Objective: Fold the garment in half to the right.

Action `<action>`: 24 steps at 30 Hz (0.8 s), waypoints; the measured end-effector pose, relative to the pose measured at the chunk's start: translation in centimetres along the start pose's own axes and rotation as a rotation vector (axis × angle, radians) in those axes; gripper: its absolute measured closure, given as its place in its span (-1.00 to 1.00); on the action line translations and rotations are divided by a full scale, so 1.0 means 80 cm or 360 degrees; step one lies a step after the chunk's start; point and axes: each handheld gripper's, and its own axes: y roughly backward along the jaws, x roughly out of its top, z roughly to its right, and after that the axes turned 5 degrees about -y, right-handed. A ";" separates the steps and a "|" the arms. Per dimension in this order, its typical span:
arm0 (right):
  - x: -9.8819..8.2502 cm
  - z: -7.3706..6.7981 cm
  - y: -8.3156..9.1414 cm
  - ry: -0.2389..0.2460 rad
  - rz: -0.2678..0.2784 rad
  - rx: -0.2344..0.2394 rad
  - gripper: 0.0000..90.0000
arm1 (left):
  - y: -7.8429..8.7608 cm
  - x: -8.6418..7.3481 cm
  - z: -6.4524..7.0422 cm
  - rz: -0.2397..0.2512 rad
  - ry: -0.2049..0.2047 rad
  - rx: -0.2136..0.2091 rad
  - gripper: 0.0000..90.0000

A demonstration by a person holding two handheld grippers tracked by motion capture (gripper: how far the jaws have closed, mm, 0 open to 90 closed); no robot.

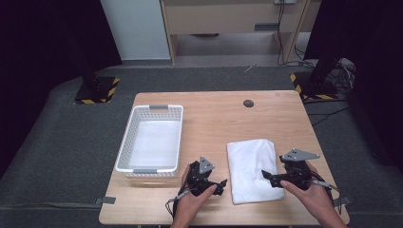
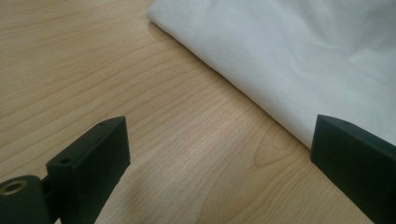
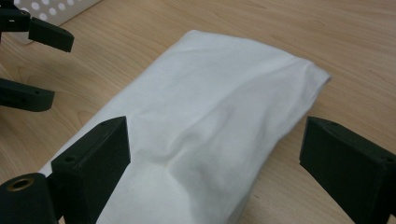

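Your right gripper (image 1: 272,176) has its two black jaws wide apart. It holds nothing. It hangs just over the near right part of the folded white cloth (image 1: 252,168), and the cloth (image 3: 205,126) sits under the gap between the jaws, not pinched.

Your left gripper (image 1: 219,186) is open too, with nothing in it. It waits just beside the cloth's left edge. From that gripper you can see one jaw over bare wood and the other right at the cloth's (image 2: 289,60) edge.

The cloth lies flat and folded on the wooden table (image 1: 214,118), near the front. The white basket (image 1: 127,142) stands well to the left of the cloth, and it looks empty.

Here is what could go wrong, I think:

- If you pinch only the top layer of the cloth, the fold may fall open when you lift.
- If you grab with one gripper only, the other side of the cloth will hang down and drag on the table.
- If your left gripper slides in too low, its jaw could push the cloth's edge and bunch it up.
- If you carry the cloth too low toward the basket, it could catch on the basket's rim and tip it or slip out.
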 end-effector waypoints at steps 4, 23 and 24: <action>0.009 -0.008 -0.006 0.0027 -0.0012 0.0016 -0.83 | 0.002 -0.001 -0.003 0.0004 0.0017 0.0005 -0.89; 0.025 -0.034 -0.079 0.0106 -0.0124 0.0129 -0.84 | 0.004 -0.011 -0.017 -0.0008 0.0101 0.0016 -0.89; 0.024 -0.033 -0.081 0.0102 -0.0127 0.0129 -0.84 | 0.004 -0.012 -0.018 -0.0007 0.0105 0.0015 -0.89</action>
